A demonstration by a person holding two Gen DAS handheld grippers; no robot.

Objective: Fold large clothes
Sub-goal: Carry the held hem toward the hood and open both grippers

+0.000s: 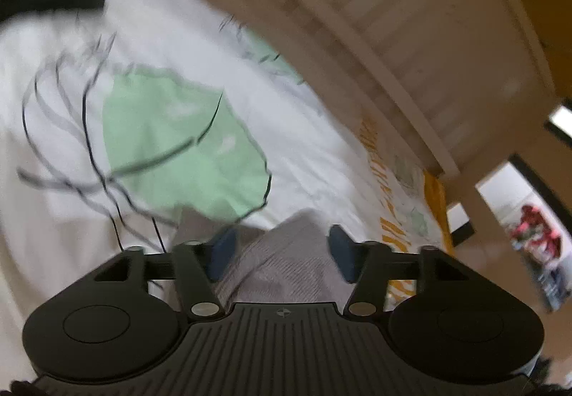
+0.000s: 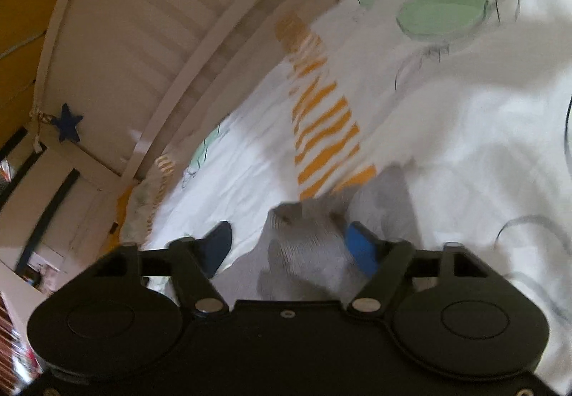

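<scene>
Two blurred fisheye views look forward along hand-held grippers over a bed.

In the left wrist view, the left gripper [image 1: 282, 253] has its jaws spread apart. A fold of grey ribbed garment [image 1: 286, 263] lies between the blue pads [image 1: 222, 253] and runs back toward the camera under the gripper body. The left pad sits right at the cloth's edge, while the right pad stands just clear of it, so the cloth is not pinched. Ahead of the gripper spreads a white bed cover [image 1: 171, 38] printed with a large pale green shape and thin black looping lines. A white slatted bed rail [image 1: 411, 20] curves across the upper right. Something dark sits in the top left corner, too blurred to name, and the room beyond the rail is a smear of colour.

In the right wrist view, the right gripper [image 2: 289, 245] is likewise open. A bunched end of the grey garment [image 2: 307, 253] lies between its fingers, close to or touching the brighter blue right pad [image 2: 363, 245]; motion blur hides which. The left pad is well clear. Beyond lies the same white cover [image 2: 464, 127] with an orange striped band [image 2: 321, 124] and green ovals. The slatted rail [image 2: 150, 38] bears a small dark blue star [image 2: 67, 126]. Most of the garment is hidden beneath both grippers, so its overall shape cannot be judged.
</scene>
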